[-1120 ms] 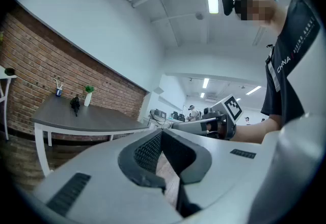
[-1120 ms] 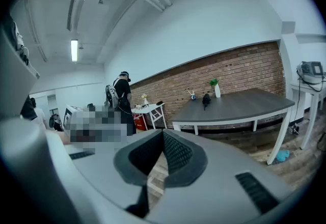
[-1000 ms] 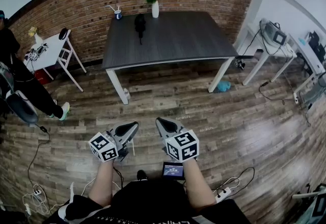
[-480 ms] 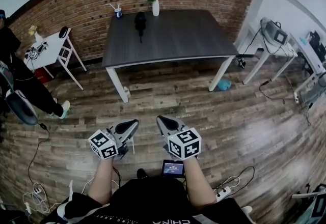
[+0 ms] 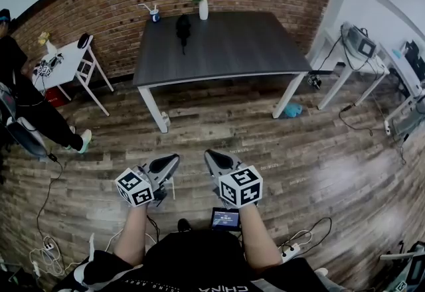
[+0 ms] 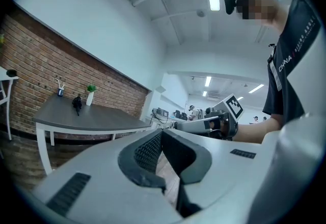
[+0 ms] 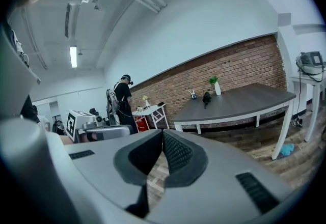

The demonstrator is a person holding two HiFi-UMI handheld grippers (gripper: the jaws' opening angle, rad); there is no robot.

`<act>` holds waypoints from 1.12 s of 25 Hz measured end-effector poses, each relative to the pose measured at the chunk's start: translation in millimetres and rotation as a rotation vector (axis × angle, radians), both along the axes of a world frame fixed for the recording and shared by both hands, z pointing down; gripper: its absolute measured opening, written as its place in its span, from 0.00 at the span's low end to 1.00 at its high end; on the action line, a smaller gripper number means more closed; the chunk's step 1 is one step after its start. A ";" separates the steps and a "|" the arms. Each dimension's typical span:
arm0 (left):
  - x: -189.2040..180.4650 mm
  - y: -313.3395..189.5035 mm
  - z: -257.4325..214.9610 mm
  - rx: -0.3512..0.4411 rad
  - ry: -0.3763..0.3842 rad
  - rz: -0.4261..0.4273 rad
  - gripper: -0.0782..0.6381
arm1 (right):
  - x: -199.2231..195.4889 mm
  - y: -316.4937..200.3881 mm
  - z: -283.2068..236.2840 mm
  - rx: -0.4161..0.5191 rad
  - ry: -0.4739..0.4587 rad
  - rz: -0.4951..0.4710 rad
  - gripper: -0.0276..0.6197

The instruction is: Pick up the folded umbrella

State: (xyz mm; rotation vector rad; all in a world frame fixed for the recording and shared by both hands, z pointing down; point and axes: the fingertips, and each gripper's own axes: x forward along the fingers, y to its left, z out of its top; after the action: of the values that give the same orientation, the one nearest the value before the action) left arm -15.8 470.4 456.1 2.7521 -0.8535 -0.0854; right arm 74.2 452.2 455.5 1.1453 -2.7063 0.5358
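Note:
A black folded umbrella (image 5: 182, 29) lies near the far edge of a dark grey table (image 5: 226, 52). It also shows small on the table in the left gripper view (image 6: 77, 103) and in the right gripper view (image 7: 206, 98). My left gripper (image 5: 174, 161) and right gripper (image 5: 208, 156) hang side by side over the wooden floor, well short of the table. Both are shut, with nothing between their jaws. The left gripper (image 6: 161, 132) and the right gripper (image 7: 163, 134) have their ribbed pads pressed together.
A white vase with a plant (image 5: 202, 6) and a small cup (image 5: 154, 16) stand at the table's back edge by the brick wall. A white side table (image 5: 63, 66) and a person (image 5: 26, 105) are at the left. White desks (image 5: 362, 62) and floor cables (image 5: 309, 234) are at the right.

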 end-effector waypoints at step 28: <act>42.6 -36.7 33.7 -0.063 -0.045 -0.002 0.11 | 66.2 -49.1 34.8 -0.131 -0.122 0.090 0.06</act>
State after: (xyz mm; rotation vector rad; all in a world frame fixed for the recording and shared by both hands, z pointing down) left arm 26.8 433.7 489.8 2.7037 -0.8559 0.0026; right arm 140.4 403.1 490.2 1.2423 -2.6818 0.8080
